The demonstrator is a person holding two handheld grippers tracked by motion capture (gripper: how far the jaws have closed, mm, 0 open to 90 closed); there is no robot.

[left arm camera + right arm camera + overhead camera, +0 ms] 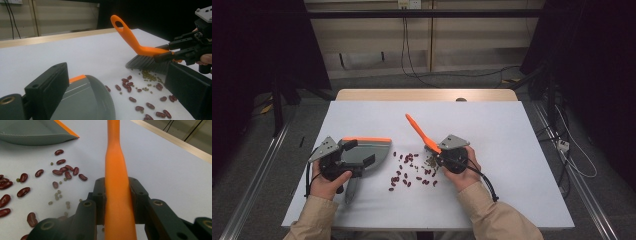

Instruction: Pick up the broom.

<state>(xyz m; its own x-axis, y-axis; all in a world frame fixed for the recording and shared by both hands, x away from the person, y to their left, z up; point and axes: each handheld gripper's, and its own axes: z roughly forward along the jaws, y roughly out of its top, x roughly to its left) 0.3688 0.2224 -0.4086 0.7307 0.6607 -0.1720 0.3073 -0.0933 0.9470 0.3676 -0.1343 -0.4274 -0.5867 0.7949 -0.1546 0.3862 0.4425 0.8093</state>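
From above, my left gripper (354, 159) is closed on the dustpan (371, 150), its edge facing three o'clock toward the beans (412, 170). My right gripper (439, 152) pinches the brush (422, 132) at the beans' three o'clock side, handle tilted toward eleven.

In the left gripper view, the dustpan (85, 100) sits between my jaws; the brush (140, 48) bristles touch the table at two o'clock, beans (140, 96) between.

In the right gripper view, my jaws clamp the brush (117, 182) handle; beans (37, 182) lie at nine o'clock, the dustpan (30, 132) at eleven.
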